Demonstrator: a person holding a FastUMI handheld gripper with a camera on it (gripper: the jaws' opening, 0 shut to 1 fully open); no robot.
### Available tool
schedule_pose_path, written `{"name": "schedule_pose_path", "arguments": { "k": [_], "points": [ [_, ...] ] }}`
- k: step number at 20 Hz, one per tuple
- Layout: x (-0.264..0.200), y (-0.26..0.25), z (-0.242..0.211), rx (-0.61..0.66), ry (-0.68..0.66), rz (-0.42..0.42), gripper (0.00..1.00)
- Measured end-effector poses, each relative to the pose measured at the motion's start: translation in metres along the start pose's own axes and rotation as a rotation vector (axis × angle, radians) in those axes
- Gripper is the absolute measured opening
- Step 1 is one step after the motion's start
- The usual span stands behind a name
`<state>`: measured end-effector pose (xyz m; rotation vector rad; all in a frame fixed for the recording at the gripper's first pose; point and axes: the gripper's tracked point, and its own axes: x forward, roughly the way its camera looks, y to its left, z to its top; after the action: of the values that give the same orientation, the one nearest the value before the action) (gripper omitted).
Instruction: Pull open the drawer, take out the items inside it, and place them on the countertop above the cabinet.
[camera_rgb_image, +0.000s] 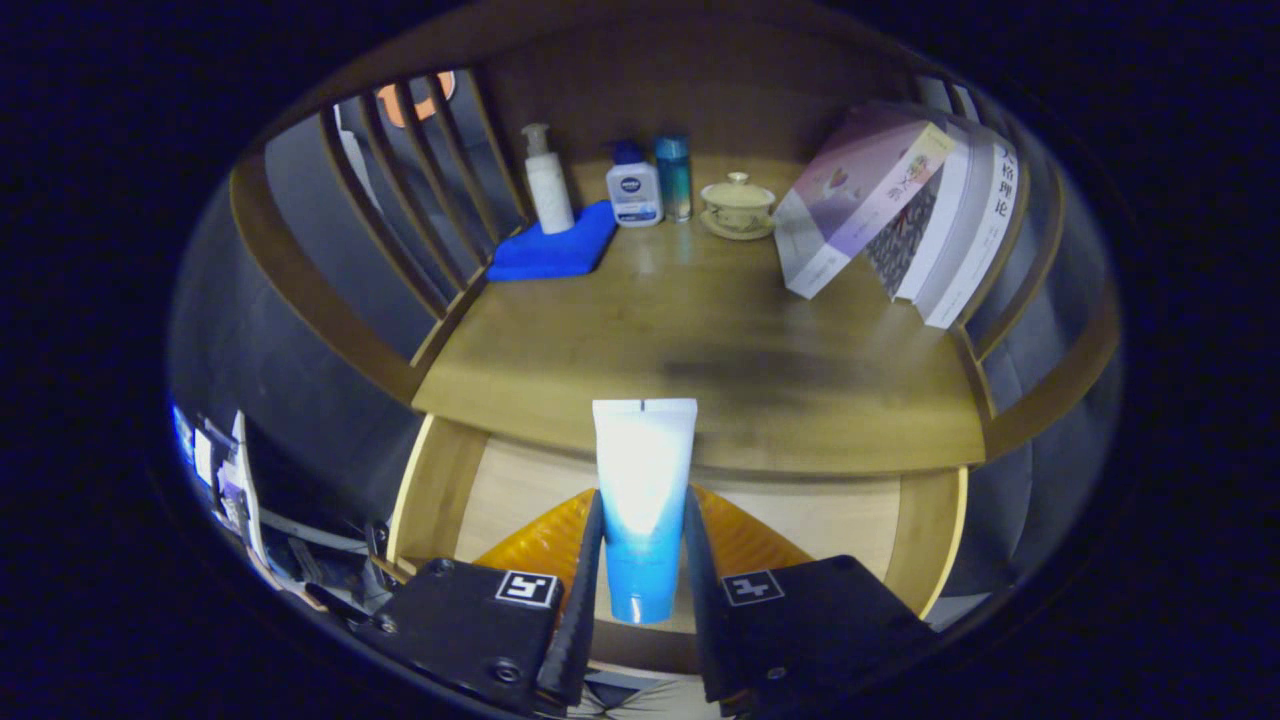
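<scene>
My gripper is shut on a white-and-blue squeeze tube, which stands upright between the fingers with its flat crimped end up and its blue cap down. Below it lies the pulled-open drawer with a pale wooden floor, and an orange object rests inside, partly hidden behind the fingers. The wooden countertop spreads just beyond and above the drawer, its front edge level with the tube's top.
At the back of the countertop stand a white pump bottle, a blue cloth, a small white bottle, a teal bottle and a lidded teacup. Leaning books fill the right. Slatted wooden rails flank both sides.
</scene>
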<state>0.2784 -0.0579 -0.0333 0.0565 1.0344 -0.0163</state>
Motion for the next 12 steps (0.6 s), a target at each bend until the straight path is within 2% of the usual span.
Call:
{"name": "schedule_pose_path", "arguments": {
  "k": [2,7,10,12],
  "points": [
    [0.003,0.005,0.014,0.004,-0.008,0.019,0.46],
    [0.031,-0.006,0.045,0.019,-0.043,-0.052,0.46],
    [0.048,0.000,0.048,0.036,-0.029,-0.038,0.46],
    [0.058,-0.001,0.056,0.031,-0.044,-0.057,0.46]
  ]
}}
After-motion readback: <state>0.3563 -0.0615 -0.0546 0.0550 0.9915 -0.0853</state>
